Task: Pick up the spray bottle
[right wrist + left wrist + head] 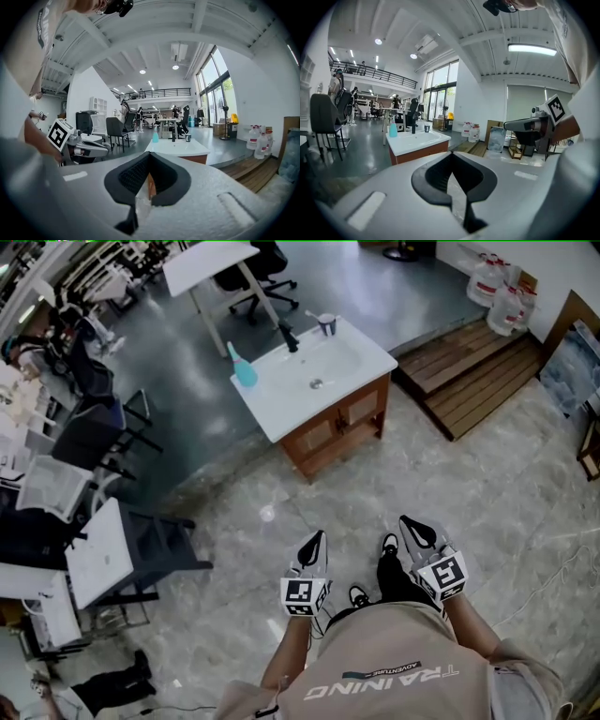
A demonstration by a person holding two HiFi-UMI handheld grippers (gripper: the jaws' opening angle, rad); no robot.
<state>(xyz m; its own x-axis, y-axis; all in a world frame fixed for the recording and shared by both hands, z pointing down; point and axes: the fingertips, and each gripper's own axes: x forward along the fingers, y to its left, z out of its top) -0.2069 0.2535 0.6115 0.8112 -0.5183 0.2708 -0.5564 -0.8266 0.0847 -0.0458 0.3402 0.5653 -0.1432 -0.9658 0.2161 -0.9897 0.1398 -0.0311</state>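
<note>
A teal spray bottle point(243, 368) stands upright on the left rear corner of a white sink counter point(281, 404), far ahead of me. It also shows small in the left gripper view point(393, 129) and in the right gripper view point(155, 135). My left gripper point(317, 536) and right gripper point(410, 523) hang side by side over the marble floor, well short of the counter. Both point toward it. The left gripper's point(452, 153) jaws meet with nothing between them. So do those of the right gripper point(149, 153).
On the counter stand a black faucet point(288, 336) and a cup point(327, 324). A wooden platform point(469, 376) with water jugs point(497, 292) lies at the right. Desks and chairs point(94, 559) line the left side.
</note>
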